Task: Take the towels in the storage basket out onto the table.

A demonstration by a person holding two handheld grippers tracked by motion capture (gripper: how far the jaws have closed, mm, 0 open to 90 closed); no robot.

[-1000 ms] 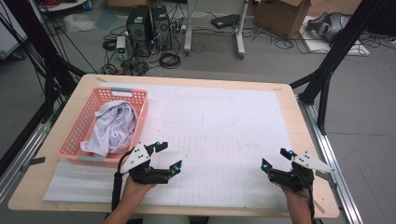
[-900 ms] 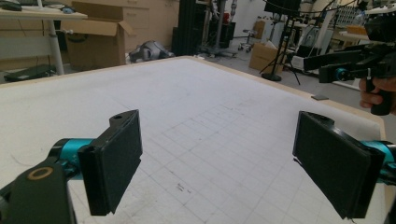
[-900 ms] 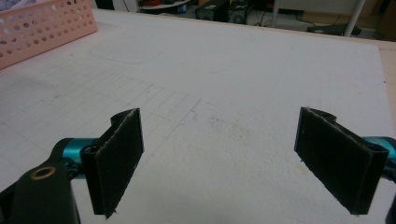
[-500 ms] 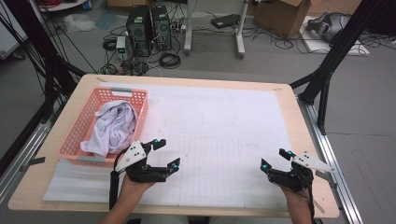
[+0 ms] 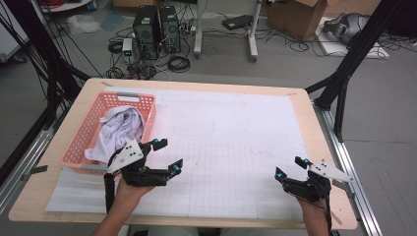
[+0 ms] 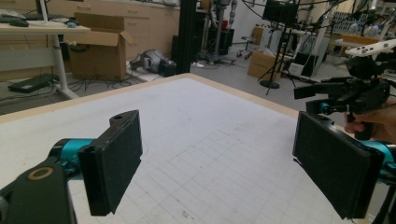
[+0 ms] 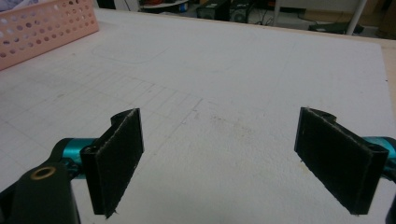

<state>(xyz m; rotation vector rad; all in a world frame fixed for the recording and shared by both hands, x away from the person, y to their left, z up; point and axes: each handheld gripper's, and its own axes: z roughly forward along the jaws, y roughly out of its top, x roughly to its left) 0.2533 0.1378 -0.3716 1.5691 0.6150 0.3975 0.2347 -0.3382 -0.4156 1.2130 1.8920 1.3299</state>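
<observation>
A crumpled white cloth [image 5: 119, 132] is seen heaped in the pink basket [image 5: 83, 133], spilling toward the basket's near end; the basket is set at the left of the white gridded mat [image 5: 231, 147]. Just beside the basket's near right corner, the left gripper [image 5: 167, 156] is held with its jaws spread wide and nothing between them. It is turned away from the basket, across the mat. The right gripper [image 5: 290, 167] is held well apart from the basket, at the mat's near right edge, its jaws likewise wide and empty, pointed toward the mat's middle with the basket's perforated wall [image 7: 44, 28] caught at the far left of its own view.

The step in hand is judged to be the reach for the cloth. It is best done by turning the left gripper toward the basket and bringing it down over the rim from above, so the wall is not caught. A thick fold near the heap's top should be pinched, not a loose edge, and the jaws kept wide until the fabric is well between the pads.
</observation>
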